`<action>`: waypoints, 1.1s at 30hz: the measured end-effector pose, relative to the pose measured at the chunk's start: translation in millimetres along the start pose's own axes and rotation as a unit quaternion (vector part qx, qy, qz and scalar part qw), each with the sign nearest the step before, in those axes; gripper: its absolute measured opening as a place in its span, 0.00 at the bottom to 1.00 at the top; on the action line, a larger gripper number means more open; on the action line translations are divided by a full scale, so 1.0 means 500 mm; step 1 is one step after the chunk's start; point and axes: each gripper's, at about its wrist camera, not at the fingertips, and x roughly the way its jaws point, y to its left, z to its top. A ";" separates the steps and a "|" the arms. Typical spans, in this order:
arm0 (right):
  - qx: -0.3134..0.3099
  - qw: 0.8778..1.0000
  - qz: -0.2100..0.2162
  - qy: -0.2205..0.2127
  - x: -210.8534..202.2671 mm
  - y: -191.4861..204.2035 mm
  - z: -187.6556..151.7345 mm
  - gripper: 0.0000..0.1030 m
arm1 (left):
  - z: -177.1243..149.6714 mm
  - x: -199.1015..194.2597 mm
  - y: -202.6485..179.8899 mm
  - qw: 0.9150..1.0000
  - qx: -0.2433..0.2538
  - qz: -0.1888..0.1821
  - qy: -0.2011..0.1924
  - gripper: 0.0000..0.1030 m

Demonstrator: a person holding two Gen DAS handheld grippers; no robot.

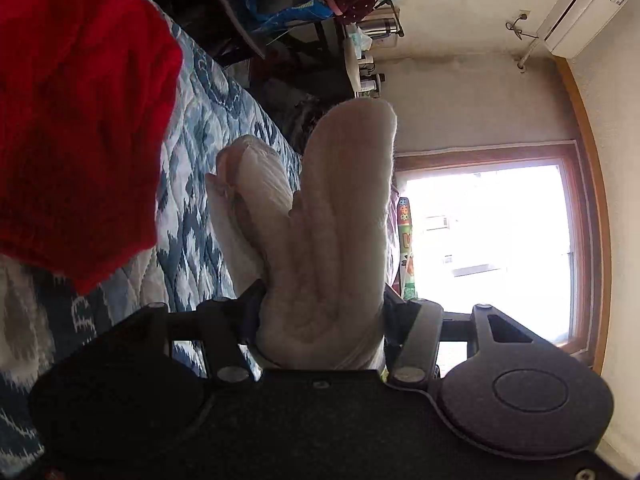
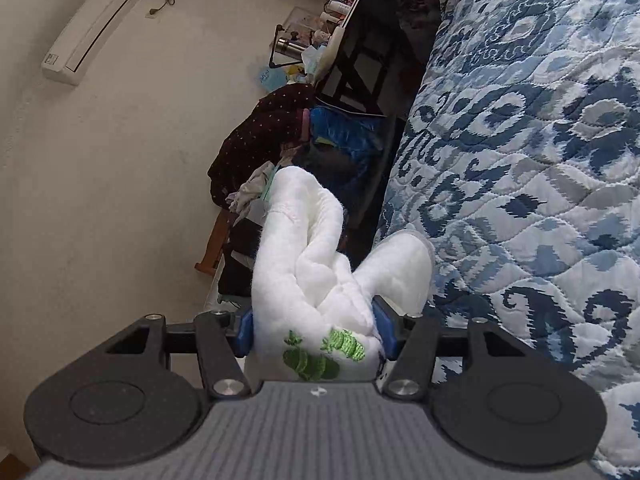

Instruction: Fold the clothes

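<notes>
A fluffy white garment (image 1: 340,232) is bunched between the fingers of my left gripper (image 1: 320,320), which is shut on it and holds it off the bed. In the right wrist view the same kind of white fleece cloth (image 2: 308,272), with green embroidery near the bottom, is clamped by my right gripper (image 2: 316,328), shut on it. Blue pads (image 2: 244,330) press its sides. A red knitted garment (image 1: 80,112) lies on the blue patterned quilt (image 1: 208,128) at the left.
The quilted bed (image 2: 540,160) fills the right of the right wrist view. A cluttered dark desk (image 2: 360,52), a pile of clothes (image 2: 256,140), a bright window (image 1: 492,248) and a wall air conditioner (image 1: 584,8) surround it.
</notes>
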 end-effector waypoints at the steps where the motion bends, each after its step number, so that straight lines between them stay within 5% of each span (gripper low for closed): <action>1: 0.004 1.000 0.007 -0.001 0.024 -0.002 0.014 0.56 | 0.009 0.017 -0.003 1.000 0.001 0.000 -0.010 0.53; 4: 0.014 1.000 0.000 -0.009 0.095 -0.016 0.047 0.57 | 0.032 0.059 0.009 0.999 -0.009 0.015 -0.038 0.53; 6: -0.007 0.997 -0.075 -0.019 0.137 -0.030 0.051 0.70 | 0.038 0.076 0.031 0.995 -0.008 0.090 -0.043 0.59; 8: -0.023 0.986 -0.160 -0.033 0.158 -0.051 0.040 0.71 | 0.040 0.103 0.045 0.986 -0.016 0.164 0.003 0.60; 9: -0.025 0.985 -0.164 -0.039 0.153 -0.059 0.033 0.71 | 0.041 0.097 0.040 0.985 -0.011 0.172 0.009 0.61; 11: -0.028 0.988 -0.146 -0.052 0.123 -0.073 0.016 0.71 | 0.038 0.080 0.024 0.987 0.003 0.163 -0.001 0.75; 18: -0.048 0.989 -0.121 -0.068 -0.013 -0.070 -0.034 0.71 | 0.005 0.011 -0.037 0.982 0.041 0.182 0.022 0.80; 23: -0.063 0.989 -0.115 -0.073 -0.120 -0.050 -0.087 0.71 | -0.037 -0.083 -0.113 0.978 0.167 0.125 -0.003 0.80; 25: -0.061 0.989 -0.116 -0.072 -0.165 -0.045 -0.121 0.71 | -0.040 -0.039 -0.142 0.956 0.271 0.115 -0.019 0.80; 27: -0.074 0.987 -0.129 -0.065 -0.205 -0.030 -0.155 0.71 | -0.039 0.038 -0.137 0.928 0.345 0.143 -0.016 0.79; 29: -0.091 0.984 -0.144 -0.055 -0.247 -0.012 -0.191 0.71 | -0.048 0.110 -0.106 0.889 0.411 0.203 0.004 0.79; 31: -0.109 0.981 -0.154 -0.052 -0.299 0.007 -0.231 0.73 | -0.059 0.193 -0.036 0.845 0.447 0.286 0.072 0.79; 33: -0.120 0.977 -0.167 -0.050 -0.349 0.020 -0.267 0.75 | -0.079 0.204 -0.005 0.811 0.496 0.305 0.063 0.83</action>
